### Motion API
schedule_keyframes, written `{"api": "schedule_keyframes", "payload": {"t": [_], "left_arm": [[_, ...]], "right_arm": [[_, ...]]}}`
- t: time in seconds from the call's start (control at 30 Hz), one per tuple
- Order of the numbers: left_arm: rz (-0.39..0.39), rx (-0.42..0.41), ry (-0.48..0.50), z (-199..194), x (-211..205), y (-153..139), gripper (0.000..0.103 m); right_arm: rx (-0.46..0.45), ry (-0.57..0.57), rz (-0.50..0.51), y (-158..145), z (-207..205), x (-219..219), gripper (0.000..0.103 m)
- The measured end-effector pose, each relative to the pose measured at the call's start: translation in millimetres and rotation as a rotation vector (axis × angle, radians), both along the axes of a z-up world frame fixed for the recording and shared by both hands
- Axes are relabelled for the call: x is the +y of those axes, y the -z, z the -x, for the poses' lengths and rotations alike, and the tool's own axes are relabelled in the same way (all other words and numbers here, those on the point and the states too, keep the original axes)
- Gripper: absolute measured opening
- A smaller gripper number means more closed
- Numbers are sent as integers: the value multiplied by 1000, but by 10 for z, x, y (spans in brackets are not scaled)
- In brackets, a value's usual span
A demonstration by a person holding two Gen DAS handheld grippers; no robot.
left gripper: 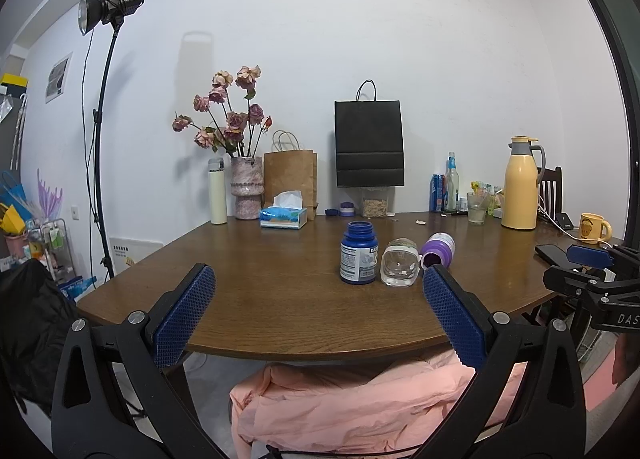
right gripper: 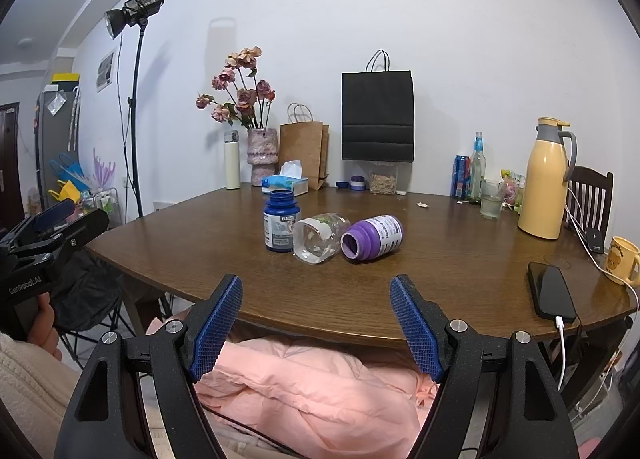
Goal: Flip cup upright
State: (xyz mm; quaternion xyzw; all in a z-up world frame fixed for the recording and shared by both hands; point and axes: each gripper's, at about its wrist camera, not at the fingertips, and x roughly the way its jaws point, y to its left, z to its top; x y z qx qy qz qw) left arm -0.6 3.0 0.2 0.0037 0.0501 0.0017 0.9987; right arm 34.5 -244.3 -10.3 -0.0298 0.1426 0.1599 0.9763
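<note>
A clear glass cup lies on its side on the brown table, between an upright blue bottle and a purple bottle that also lies on its side. My left gripper is open and empty, near the table's front edge, short of the cup. My right gripper is open and empty, also near the front edge, in front of the cup. The right gripper shows at the right edge of the left wrist view.
A black phone on a white cable lies at the right front. A yellow mug, yellow jug, glass, bottles, bags, tissue box and flower vase stand along the back. Pink cloth lies below the table edge.
</note>
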Motion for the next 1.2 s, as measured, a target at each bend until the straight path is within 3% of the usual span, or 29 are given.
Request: {"api": "schedule_keyframes", "payload": {"t": [1.2], "left_arm": [[-8, 11, -2, -1, -19, 32, 103]], "right_arm": [[9, -1, 2, 33, 12, 31, 81]]}}
